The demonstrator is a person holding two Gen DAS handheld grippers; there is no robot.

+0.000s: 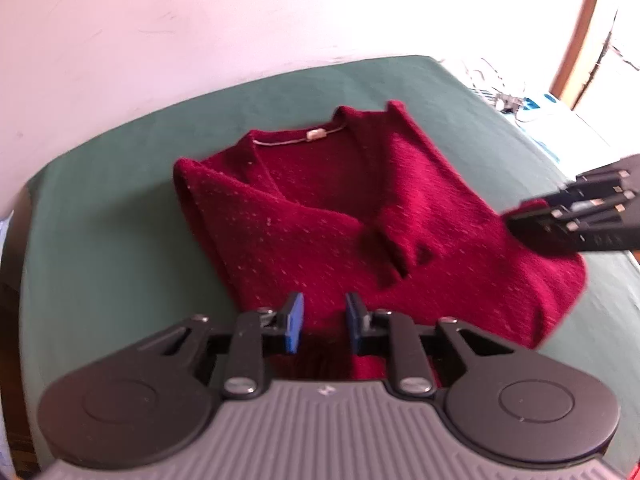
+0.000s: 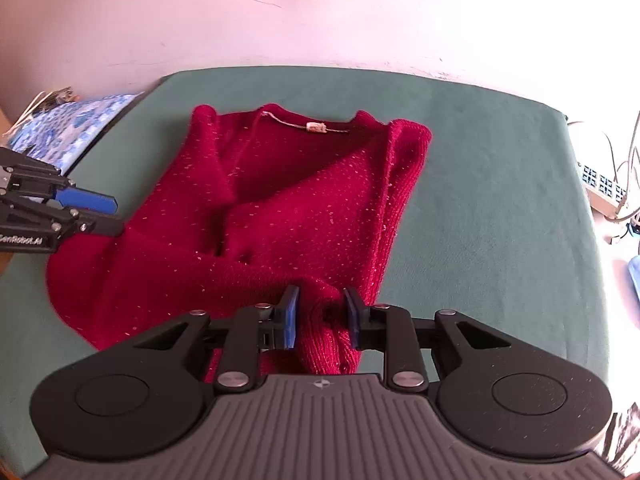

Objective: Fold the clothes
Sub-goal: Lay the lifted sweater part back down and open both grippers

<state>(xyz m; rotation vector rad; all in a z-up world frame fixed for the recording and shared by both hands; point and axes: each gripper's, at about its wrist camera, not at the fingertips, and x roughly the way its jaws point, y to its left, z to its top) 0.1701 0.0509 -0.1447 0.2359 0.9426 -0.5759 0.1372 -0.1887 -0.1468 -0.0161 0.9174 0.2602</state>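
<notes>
Red knit cardigan [image 2: 280, 216] lies part-folded on the green table cover [image 2: 480, 184], collar toward the wall. Your right gripper [image 2: 321, 316] has jaws apart with a bunched hem fold between them. Your left gripper [image 1: 321, 322] is spread too, over the hem edge.

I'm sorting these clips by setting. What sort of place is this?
Probably a room in a home, not a lab: a red sweater lies on a table with a green cloth against a plain wall, with a power strip and loose cables alongside.
</notes>
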